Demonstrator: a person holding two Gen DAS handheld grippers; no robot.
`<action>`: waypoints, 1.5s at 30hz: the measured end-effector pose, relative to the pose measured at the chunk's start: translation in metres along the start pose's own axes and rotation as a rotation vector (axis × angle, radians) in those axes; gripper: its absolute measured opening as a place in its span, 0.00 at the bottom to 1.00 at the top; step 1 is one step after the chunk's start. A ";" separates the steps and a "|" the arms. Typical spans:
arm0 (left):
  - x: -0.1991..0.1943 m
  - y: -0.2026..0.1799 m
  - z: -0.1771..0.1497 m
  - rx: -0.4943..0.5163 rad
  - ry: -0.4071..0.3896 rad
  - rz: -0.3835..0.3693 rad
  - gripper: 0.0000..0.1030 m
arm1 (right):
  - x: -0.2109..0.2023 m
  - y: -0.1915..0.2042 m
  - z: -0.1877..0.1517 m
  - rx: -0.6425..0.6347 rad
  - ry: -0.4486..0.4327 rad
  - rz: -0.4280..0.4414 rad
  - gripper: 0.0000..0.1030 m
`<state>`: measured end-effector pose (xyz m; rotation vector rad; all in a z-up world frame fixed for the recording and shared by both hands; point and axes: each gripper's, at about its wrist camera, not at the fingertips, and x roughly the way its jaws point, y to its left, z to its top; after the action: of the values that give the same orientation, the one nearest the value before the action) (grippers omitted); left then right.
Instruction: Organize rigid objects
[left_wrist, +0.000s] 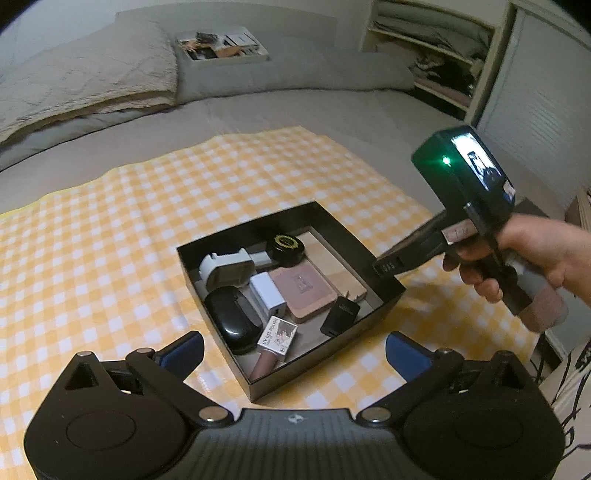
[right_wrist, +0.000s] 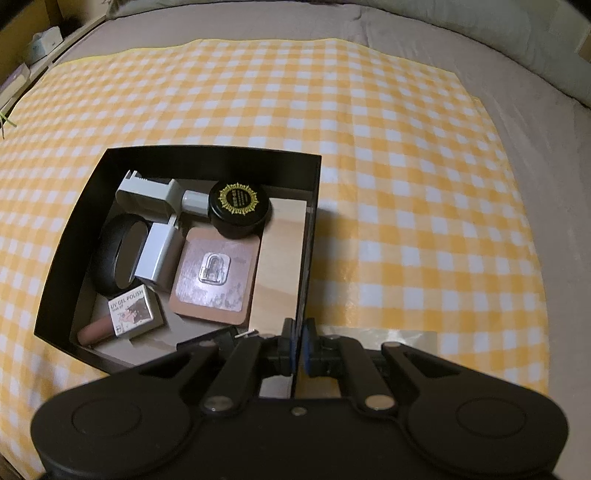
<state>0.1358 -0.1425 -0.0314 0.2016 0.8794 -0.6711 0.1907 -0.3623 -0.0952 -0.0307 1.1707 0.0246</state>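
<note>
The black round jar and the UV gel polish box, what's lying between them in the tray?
The pink flat case lies between the black round jar and the UV gel polish box, clearest in the right wrist view.

left wrist: low over cloth, faces black box (left_wrist: 291, 291), near
right wrist: above box wall (right_wrist: 308, 258), looks down, close
shared: box, checked cloth (left_wrist: 110, 240)

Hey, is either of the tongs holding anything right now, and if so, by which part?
The right tongs are shut on the black box, pinching its side wall at the rim. The left tongs are open and hold nothing.
</note>
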 end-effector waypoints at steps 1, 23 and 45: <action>-0.003 0.000 0.000 -0.010 -0.006 0.008 1.00 | -0.003 -0.001 0.000 0.006 -0.011 0.000 0.04; -0.072 0.003 -0.012 -0.160 -0.230 0.140 1.00 | -0.178 0.014 -0.066 0.073 -0.519 0.065 0.50; -0.112 -0.014 -0.056 -0.147 -0.353 0.302 1.00 | -0.195 0.043 -0.148 0.113 -0.680 0.042 0.90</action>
<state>0.0408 -0.0778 0.0200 0.0770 0.5410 -0.3431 -0.0229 -0.3255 0.0262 0.0961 0.4911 0.0046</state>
